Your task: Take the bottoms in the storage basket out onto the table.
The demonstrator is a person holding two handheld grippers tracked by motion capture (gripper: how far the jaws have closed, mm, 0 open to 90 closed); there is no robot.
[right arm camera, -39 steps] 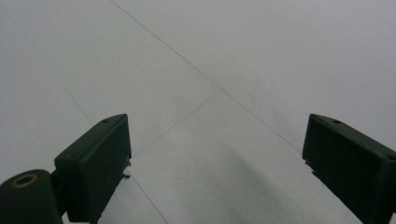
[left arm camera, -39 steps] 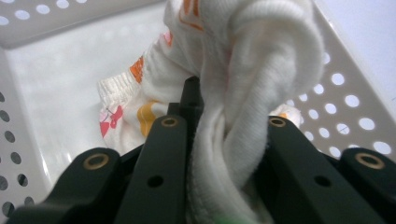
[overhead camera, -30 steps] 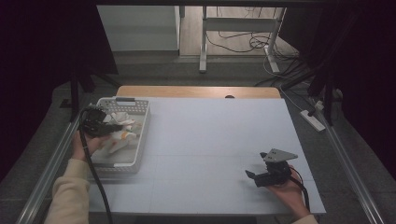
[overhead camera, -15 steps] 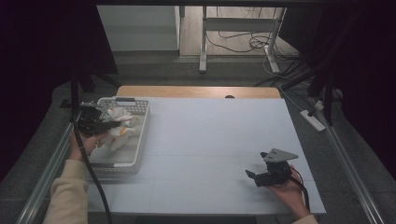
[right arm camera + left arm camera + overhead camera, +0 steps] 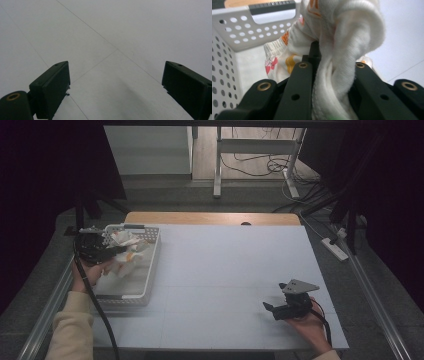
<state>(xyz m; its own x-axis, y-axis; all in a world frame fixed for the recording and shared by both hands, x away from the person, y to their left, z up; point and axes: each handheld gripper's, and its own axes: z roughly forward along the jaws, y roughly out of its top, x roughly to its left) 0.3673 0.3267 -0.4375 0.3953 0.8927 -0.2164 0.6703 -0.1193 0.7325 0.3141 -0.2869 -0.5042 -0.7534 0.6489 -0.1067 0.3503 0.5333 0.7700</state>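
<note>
A fixed high camera looks forward and down over the pale grey table (image 5: 225, 270); gripper cameras sit close, the right sharing that tabletop.

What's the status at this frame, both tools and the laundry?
Left tool shut on white cloth, over the basket. Right tool open, idle above bare table. Nothing in the way.

The table (image 5: 225, 270) lies open right of the basket (image 5: 150, 265), whose walls hem the clothes.
</note>
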